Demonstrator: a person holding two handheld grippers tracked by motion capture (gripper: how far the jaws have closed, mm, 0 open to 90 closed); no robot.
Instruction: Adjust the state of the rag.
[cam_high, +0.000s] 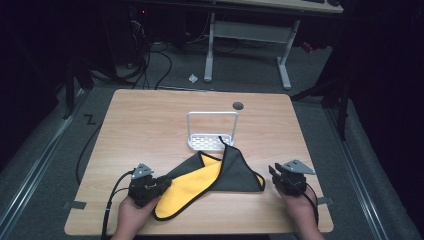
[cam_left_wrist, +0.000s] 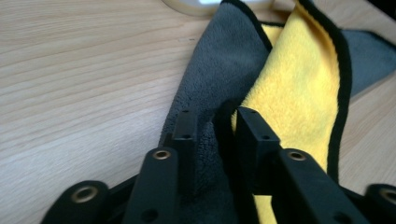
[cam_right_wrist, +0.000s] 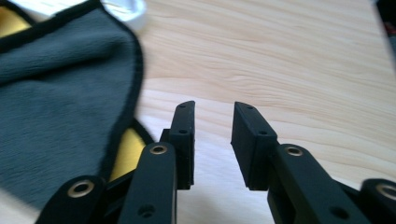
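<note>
Both grippers sit low: left gripper (cam_high: 161, 186) fingers pinch the cloth (cam_high: 235, 170) at seven o'clock; right gripper (cam_high: 275, 175) fingers spread, at four o'clock on the counter (cam_high: 150, 125).

You are working on a table (cam_high: 150, 120) showing a matt, light wood-grain top. The cloth (cam_left_wrist: 289, 84) is showing a fuzzy microfibre pile, grey on one face, yellow on the other, with black stitched edging. The rack (cam_high: 212, 131) is looking like smooth white plastic or coated metal. Your left gripper (cam_left_wrist: 210, 116) is presenting matt black jaws with brass-coloured rivets.
</note>
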